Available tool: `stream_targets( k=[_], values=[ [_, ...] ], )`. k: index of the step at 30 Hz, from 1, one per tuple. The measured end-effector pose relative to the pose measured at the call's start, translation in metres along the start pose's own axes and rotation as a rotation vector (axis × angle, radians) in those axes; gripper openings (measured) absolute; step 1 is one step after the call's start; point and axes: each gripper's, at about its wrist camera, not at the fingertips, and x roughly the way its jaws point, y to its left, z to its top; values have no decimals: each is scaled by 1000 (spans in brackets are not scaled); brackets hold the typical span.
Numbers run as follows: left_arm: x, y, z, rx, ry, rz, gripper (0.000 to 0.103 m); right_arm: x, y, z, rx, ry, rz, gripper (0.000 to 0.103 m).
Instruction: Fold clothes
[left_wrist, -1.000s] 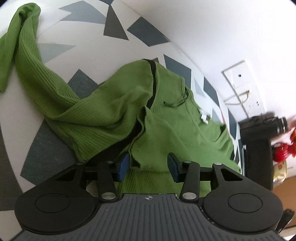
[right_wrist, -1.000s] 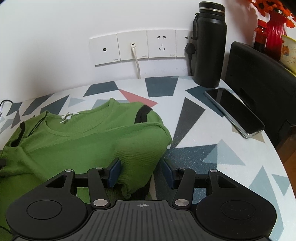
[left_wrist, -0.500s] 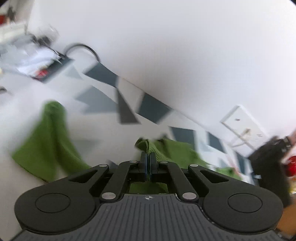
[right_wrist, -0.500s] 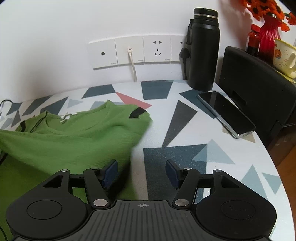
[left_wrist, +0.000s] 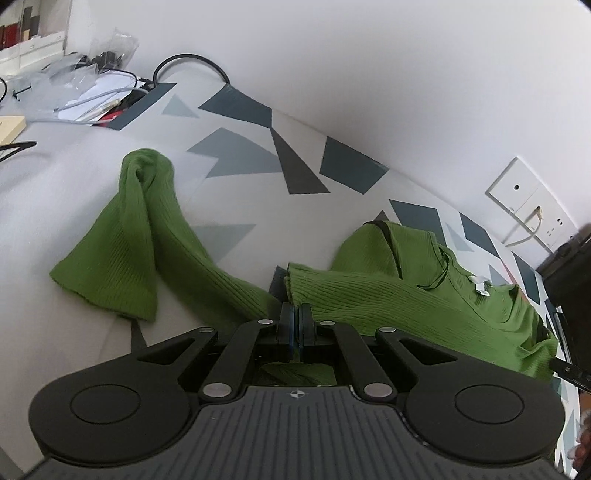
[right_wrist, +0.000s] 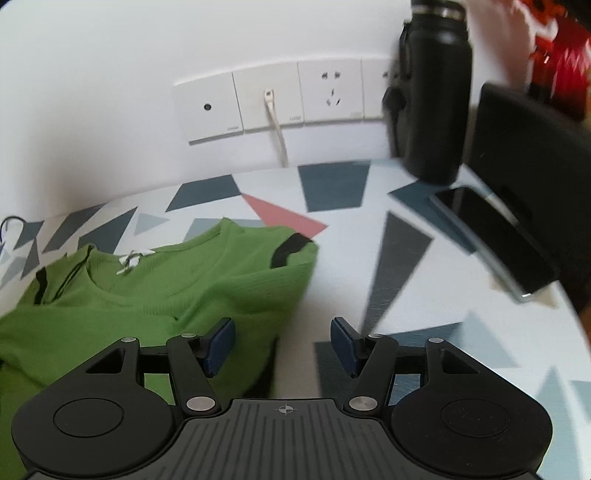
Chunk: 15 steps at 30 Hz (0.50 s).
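Note:
A green ribbed long-sleeved top (left_wrist: 388, 291) lies crumpled on the white table (left_wrist: 258, 158) with its grey triangle pattern. One sleeve (left_wrist: 147, 236) trails off to the left, doubled over on itself. My left gripper (left_wrist: 295, 321) is shut on the top's fabric where sleeve and body meet, and more green shows beneath the jaws. In the right wrist view the top (right_wrist: 207, 280) lies at the left with its neckline and white label showing. My right gripper (right_wrist: 282, 343) is open above the top's right edge, its pads clear of the cloth.
A black bottle (right_wrist: 436, 92), a dark phone (right_wrist: 495, 236) and a black box (right_wrist: 528, 140) stand at the table's right. Wall sockets (right_wrist: 273, 99) with a white cable sit behind. Cables and bags (left_wrist: 92, 85) clutter the far left. A red vase (right_wrist: 561, 59) is beyond the box.
My left gripper closed on the green fabric, lifted and swung left, bringing the sleeve into view. My right gripper opened wider and the top's folded shoulder slid left out of it.

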Motion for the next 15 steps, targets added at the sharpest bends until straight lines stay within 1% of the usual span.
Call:
stream_targets(
  k=[1, 2, 3, 4, 6, 7, 8, 10, 12, 13, 14, 15],
  values=[
    [-1, -3, 0, 12, -8, -1, 2, 6, 0, 2, 15, 10, 5, 54],
    [-3, -5, 1, 25, -17, -2, 2, 12, 0, 4, 29, 17, 9, 48],
    [-4, -8, 2, 38, -24, -10, 2, 17, -1, 6, 38, 25, 5, 34],
    [-5, -11, 4, 53, -33, -30, 2, 21, -1, 9, 41, 31, -16, 7],
    [-9, -18, 7, 80, -59, -63, 2, 23, -4, 15, 65, 17, -55, 7],
    [-9, -22, 8, 98, -65, -68, 2, 23, -7, 18, 81, 7, -70, 7],
    [-7, -23, 8, 104, -61, -64, 2, 24, -9, 20, 93, 7, -77, 7],
    [2, -19, 5, 71, -27, -61, 2, 30, -13, 22, 99, 24, -82, 7],
    [9, -15, -1, 53, 4, -56, 2, 35, -16, 20, 94, 41, -81, 15],
    [13, -13, -3, 44, 20, -54, 2, 33, -18, 20, 98, 40, -78, 27],
    [14, -11, -5, 35, 26, -54, 2, 29, -20, 20, 101, 32, -74, 35],
    [14, -10, -6, 30, 27, -57, 2, 24, -21, 19, 100, 27, -69, 36]
  ],
)
